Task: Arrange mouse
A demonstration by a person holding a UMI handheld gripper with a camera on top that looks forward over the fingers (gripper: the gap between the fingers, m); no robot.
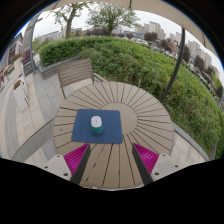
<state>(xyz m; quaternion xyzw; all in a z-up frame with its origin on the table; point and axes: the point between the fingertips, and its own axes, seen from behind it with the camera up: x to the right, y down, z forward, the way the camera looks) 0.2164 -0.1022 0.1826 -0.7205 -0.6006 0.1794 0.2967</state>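
I see a round slatted wooden table [140, 115] on a paved terrace, with a wooden chair [75, 72] at its far side and a green hedge [130, 58] beyond. A dark blue mouse mat [98, 127] lies on the table just ahead of the claw, and the pale mouse [97, 124] sits near its centre. My claw [111, 158] is released, its pink pads [75, 157] spread wide and gripping nothing, short of the mat.

A mouse [97, 124] sits on a mat [97, 127] on the table [140, 115], ahead of the parted fingers [78, 157].
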